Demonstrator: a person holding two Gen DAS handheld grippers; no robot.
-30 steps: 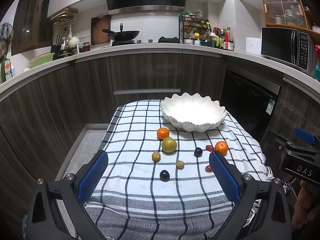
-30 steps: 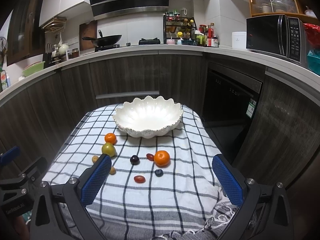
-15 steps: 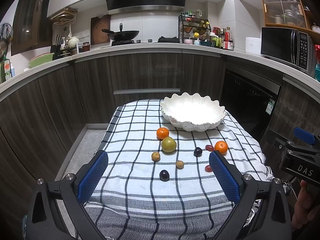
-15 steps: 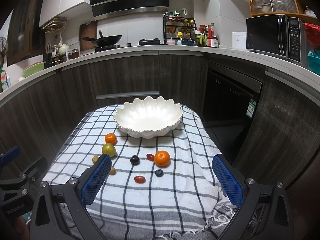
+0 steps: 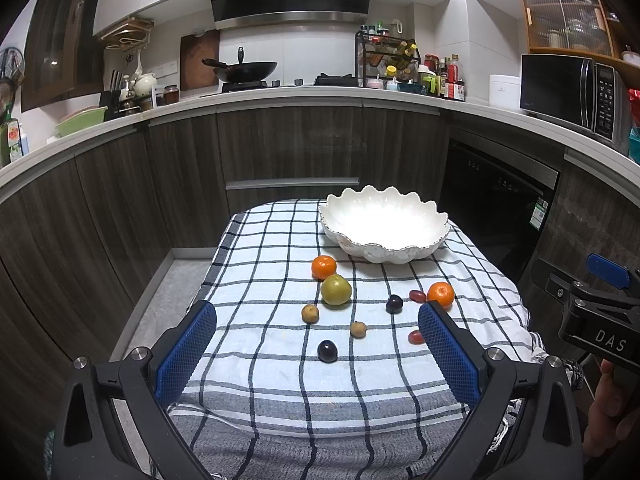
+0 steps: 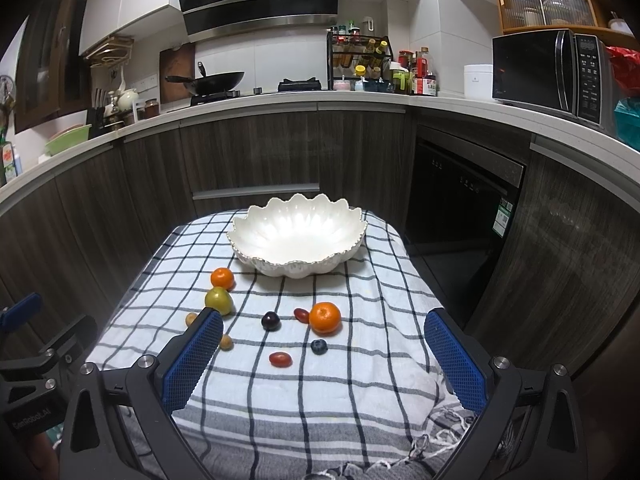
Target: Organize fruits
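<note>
Nearest in the left wrist view, the left gripper (image 5: 317,338) hangs over the near edge of the checked blue-and-white cloth (image 5: 280,384) that covers the tabletop; its jaws stand wide, their blue cross-hatched pads (image 5: 185,354) holding nothing and touching nothing; only this view shows the dark round plum (image 5: 327,351) lying alone between them, and, at the right margin, the black body of the right gripper (image 5: 600,320) marked DAS. The right wrist view alone shows a small round blueberry (image 6: 319,346), with an oval red cherry tomato (image 6: 280,358) just beside it, both between the equally wide and empty jaws of the right gripper (image 6: 323,352); the left gripper's black frame (image 6: 36,380) sits at that view's left edge.

Farther out, two small tan round fruits (image 5: 310,313) lie near a smooth yellow-green round fruit (image 5: 336,289), which touches a glossy orange mandarin (image 5: 323,267) behind it; to the right, well apart, a second dark plum (image 6: 271,321), a second red cherry tomato (image 6: 301,315) and a second dimpled mandarin (image 6: 325,317) lie close together.

Beyond all the fruit, at the far end of the cloth, stands the white scalloped ceramic bowl with a gilt rim (image 5: 384,242), holding none of it; behind it run dark wood-grain cabinets (image 5: 288,148).
</note>
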